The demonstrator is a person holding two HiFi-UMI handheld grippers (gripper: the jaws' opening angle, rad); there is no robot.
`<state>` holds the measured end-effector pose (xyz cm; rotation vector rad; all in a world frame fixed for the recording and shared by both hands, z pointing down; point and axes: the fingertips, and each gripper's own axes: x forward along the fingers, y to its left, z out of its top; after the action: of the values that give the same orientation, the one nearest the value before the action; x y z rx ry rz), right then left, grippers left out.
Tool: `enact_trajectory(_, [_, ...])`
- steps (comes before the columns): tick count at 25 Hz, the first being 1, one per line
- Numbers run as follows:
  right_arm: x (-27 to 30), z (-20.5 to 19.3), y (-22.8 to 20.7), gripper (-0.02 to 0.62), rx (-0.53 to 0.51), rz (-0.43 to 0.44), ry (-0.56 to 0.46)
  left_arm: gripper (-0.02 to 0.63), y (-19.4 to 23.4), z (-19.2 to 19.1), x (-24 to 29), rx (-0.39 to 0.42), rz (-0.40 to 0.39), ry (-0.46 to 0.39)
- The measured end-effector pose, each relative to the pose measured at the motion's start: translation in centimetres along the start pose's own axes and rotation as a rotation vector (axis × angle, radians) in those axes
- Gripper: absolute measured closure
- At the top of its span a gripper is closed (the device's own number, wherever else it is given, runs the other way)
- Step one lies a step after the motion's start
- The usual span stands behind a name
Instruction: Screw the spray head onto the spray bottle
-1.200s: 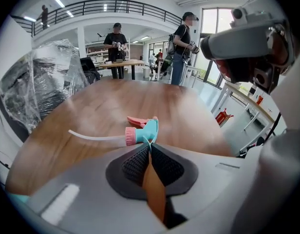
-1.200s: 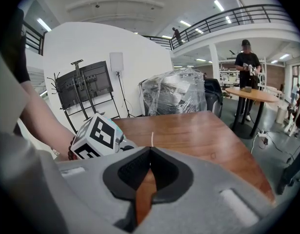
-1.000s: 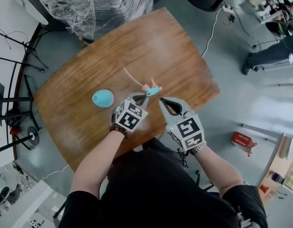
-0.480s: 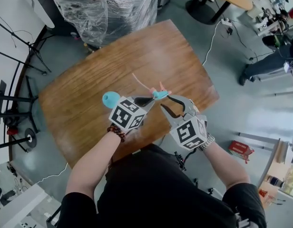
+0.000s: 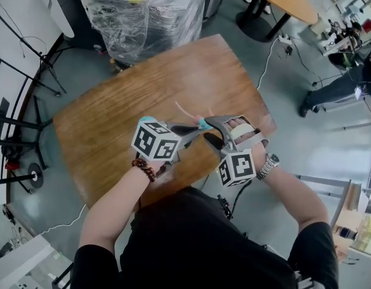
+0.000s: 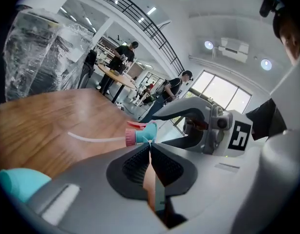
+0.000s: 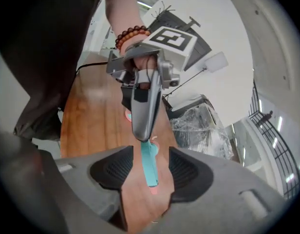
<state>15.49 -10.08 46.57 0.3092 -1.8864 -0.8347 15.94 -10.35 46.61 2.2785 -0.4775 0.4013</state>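
Tightly, the left hand-held gripper (image 6: 149, 144) pinches the spray head (image 6: 145, 133) between the opening jaws of the right hand-held gripper (image 7: 151, 153).

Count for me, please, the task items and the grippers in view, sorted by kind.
grippers: 2, the left gripper and the right gripper, its jaws opening with the spray head between them
spray head: 1
spray bottle: 1
total: 4

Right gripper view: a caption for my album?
The right gripper, jaws opening, straddles the teal spray head pinched by the left gripper.
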Motion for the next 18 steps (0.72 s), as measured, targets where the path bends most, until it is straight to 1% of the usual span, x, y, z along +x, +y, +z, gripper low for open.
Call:
enact_trajectory(2, [0.4,0.4,0.2,0.379,-0.082,0.011,0.006,0.578,-0.6,0.1,-0.5,-0.024,-0.034,-0.011])
enact_trajectory(5, [0.9,1.1,0.4,0.379,-0.160,0.037,0.023,0.578,-1.3,0.2,-1.2,-0.057,-0.082,-0.027])
enact_trajectory(8, [1.2,1.7,0.7,0.380,-0.215,0.051,0.037,0.578,-2.1,0.1,-1.9,-0.084,-0.124,-0.034])
enact_trajectory(12, [1.2,2.7,0.8,0.385,-0.264,0.054,0.062,0.577,-2.8,-0.3,-2.9,-0.099,-0.163,-0.031])
enact_trajectory(14, [1.2,3.2,0.7,0.409,-0.285,0.048,0.065,0.577,-2.9,-0.5,-3.5,-0.103,-0.174,-0.033])
enact_trajectory(16, [1.1,3.7,0.7,0.460,-0.301,0.043,0.064,0.577,-3.0,-0.6,-3.9,-0.105,-0.184,-0.035])
enact_trajectory(18, [1.1,4.0,0.9,0.469,-0.309,0.046,0.065,0.577,-3.0,-0.7,-4.2,-0.101,-0.192,-0.033])
